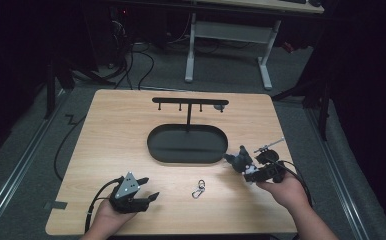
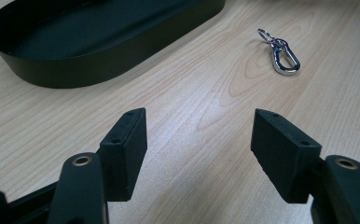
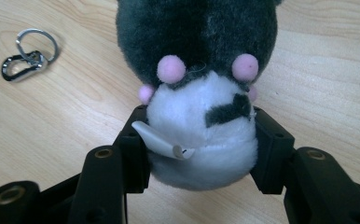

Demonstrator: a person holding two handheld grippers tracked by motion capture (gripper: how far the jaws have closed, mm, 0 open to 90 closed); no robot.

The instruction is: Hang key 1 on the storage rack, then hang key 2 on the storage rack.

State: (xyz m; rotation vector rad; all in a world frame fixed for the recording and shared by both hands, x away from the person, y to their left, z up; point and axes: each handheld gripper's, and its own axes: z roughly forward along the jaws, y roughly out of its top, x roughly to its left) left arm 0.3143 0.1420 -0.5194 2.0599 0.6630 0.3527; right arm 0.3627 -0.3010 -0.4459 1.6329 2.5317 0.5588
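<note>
A small plush toy [image 1: 239,159] [image 3: 197,42], dark grey above and white below with pink paws, sits between the jaws of my right gripper [image 1: 245,167] [image 3: 201,149], which is shut on its white belly at the right of the table. A white tag sticks out beside the left pad. A silver carabiner on a key ring [image 1: 198,188] [image 2: 280,51] [image 3: 26,53] lies flat on the wood between the two grippers. My left gripper [image 1: 150,187] [image 2: 199,149] rests near the front left edge, open, with only bare wood between its pads.
A black oval tray [image 1: 156,150] [image 2: 75,74] stands at the table's middle, with a thin black T-shaped hook stand [image 1: 189,102] rising from its far side. The wooden table [image 1: 121,125] is ringed by dark floor, cables and a desk frame behind.
</note>
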